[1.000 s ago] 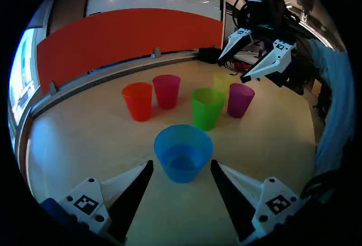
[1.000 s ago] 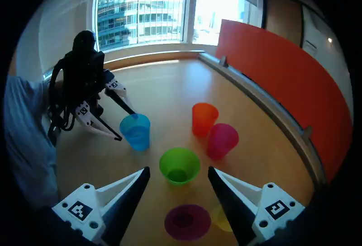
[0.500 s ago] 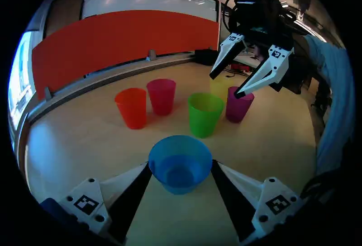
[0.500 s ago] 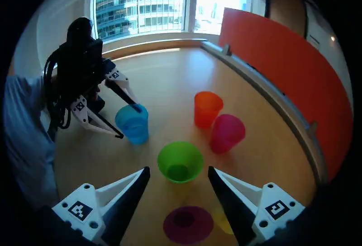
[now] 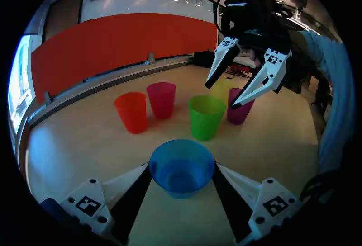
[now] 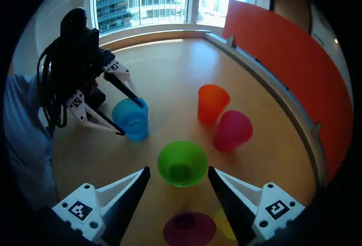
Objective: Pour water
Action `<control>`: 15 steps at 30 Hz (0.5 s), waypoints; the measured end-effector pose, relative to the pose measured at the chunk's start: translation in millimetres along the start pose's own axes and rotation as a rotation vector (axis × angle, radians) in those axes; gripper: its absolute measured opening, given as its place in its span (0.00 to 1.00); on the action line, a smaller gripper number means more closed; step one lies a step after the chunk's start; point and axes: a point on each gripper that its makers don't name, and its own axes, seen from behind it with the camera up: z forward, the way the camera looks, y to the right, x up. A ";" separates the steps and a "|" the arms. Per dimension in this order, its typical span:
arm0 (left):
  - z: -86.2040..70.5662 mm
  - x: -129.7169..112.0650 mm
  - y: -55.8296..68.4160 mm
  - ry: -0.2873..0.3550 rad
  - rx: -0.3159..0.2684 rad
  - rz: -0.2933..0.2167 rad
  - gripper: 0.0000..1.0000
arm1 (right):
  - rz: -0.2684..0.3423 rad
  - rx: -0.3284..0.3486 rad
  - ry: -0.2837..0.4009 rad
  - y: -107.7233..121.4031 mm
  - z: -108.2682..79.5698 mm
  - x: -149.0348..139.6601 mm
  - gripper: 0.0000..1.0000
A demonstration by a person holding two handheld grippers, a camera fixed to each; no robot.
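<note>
**A:** Step check: how far along is the pouring?

**B:** At the grasp, I'd say. The left gripper point(image 5: 181, 164) has narrowed to the width of the blue cup point(image 5: 181, 176), with a finger pressed on each side. The cup is at the near end of the bench point(image 5: 81, 146), apart from the other cups. I can't tell whether it has left the surface.

**A:** Any water in it?

**B:** The bottom looks darker, so probably some, but I wouldn't swear to it.

**A:** And the other side?

**B:** The right gripper point(image 6: 178, 169) is spread wide and holds nothing. It hangs above the green cup point(image 6: 182, 176), with the orange cup point(image 6: 212, 103) and the pink cup point(image 6: 233, 130) beyond.

**A:** So what's next?

**B:** My guess is to raise the blue cup level, carry it to the green one and tip it slowly over the rim. The right gripper would need to steady that cup or move aside.
</note>
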 end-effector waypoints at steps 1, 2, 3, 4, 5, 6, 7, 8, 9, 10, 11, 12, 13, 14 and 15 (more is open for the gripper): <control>0.0 0.0 0.2 0.000 0.001 0.001 0.89 | 0.000 0.001 -0.003 -0.1 0.7 -0.2 1.00; 0.0 -0.1 0.4 -0.001 0.002 0.002 0.89 | 0.000 0.002 -0.007 -0.2 1.6 -0.4 1.00; -0.1 0.0 0.5 -0.001 0.001 0.000 0.88 | 0.000 0.002 -0.010 -0.2 2.0 -0.4 1.00; -0.3 0.1 0.5 -0.001 -0.001 -0.001 0.88 | -0.001 0.001 -0.013 -0.1 2.4 -0.4 1.00; -0.4 0.2 0.5 0.000 -0.003 -0.003 0.88 | -0.002 0.001 -0.017 0.1 2.8 -0.4 1.00; -0.5 0.0 0.5 0.000 -0.004 -0.004 0.88 | -0.002 0.001 -0.019 0.0 3.0 -0.3 1.00; -0.6 -0.2 0.6 0.000 -0.006 -0.005 0.88 | -0.003 0.001 -0.021 -0.1 3.1 -0.2 1.00; -0.7 -0.5 0.6 0.000 -0.007 -0.006 0.88 | -0.004 0.001 -0.023 -0.3 3.3 0.0 1.00; -0.9 -0.6 0.7 -0.001 -0.008 -0.005 0.88 | -0.005 0.000 -0.025 -0.1 3.6 0.0 1.00; -1.0 -0.8 0.9 -0.001 -0.008 -0.005 0.88 | -0.005 0.000 -0.027 0.1 4.0 0.1 1.00; -1.3 -1.0 1.1 -0.002 -0.009 -0.003 0.88 | -0.006 -0.001 -0.029 0.4 4.5 0.2 1.00; -1.4 -1.1 1.3 -0.002 -0.009 -0.002 0.88 | -0.006 -0.002 -0.031 0.7 5.0 0.1 1.00; -1.5 -1.2 1.5 -0.002 -0.009 -0.001 0.88 | -0.005 -0.003 -0.034 1.1 5.6 0.0 1.00; -1.6 -1.2 1.6 -0.002 -0.009 0.001 0.88 | -0.005 -0.004 -0.037 1.5 6.2 -0.1 1.00; -1.7 -1.3 1.6 -0.002 -0.009 0.001 0.88 | -0.003 -0.004 -0.039 1.4 7.1 -0.2 1.00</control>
